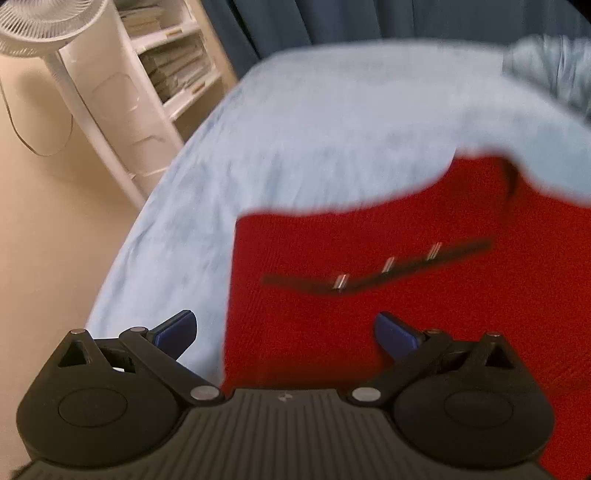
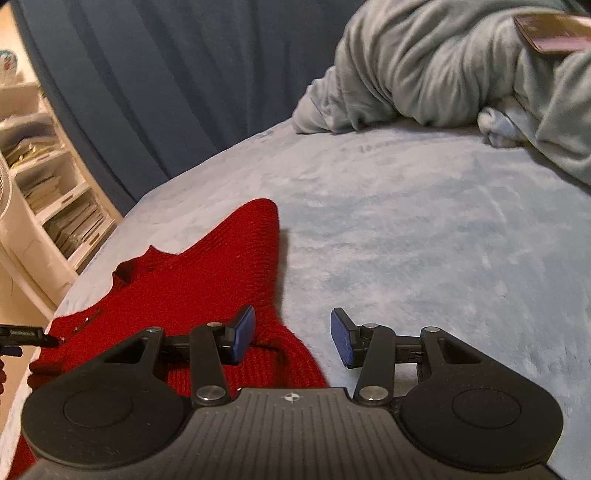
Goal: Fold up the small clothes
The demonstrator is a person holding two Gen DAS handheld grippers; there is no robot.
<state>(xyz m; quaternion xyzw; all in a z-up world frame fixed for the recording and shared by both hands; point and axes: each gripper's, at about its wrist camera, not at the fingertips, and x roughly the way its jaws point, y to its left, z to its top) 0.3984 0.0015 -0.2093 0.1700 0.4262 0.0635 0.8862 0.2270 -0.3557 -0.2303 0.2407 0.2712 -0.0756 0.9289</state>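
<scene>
Left wrist view: the left gripper (image 1: 286,332) hangs with its jaws spread wide and nothing between the blue pads. The red knitted garment (image 1: 388,288) lies flat right under and ahead of it; the garment's near left edge runs down between the two fingers, so one pad is over the knit and the other over the pale blue blanket (image 1: 295,129) that covers the bed. A dark slit with three small metal fasteners (image 1: 388,265) crosses the knit just beyond the pads, slanting up to the right. A fold of blanket overlaps the garment's far edge. Beyond the blanket's left edge are a cream floor, a white fan (image 1: 48,29) and a white shelf unit (image 1: 173,62), with dark blue curtains behind.

Right wrist view: the right gripper (image 2: 293,339) has its jaws partly open and empty. Here the garment (image 2: 177,288) lies to the left of the jaws, its long axis running away and rightwards to a pointed end (image 2: 264,210); the near hem bulges just under the left pad, the right pad over bare blanket. A rumpled grey duvet (image 2: 443,62) is heaped well beyond the garment.

Judging by this, both hands are at the garment, the left one more squarely over it.
</scene>
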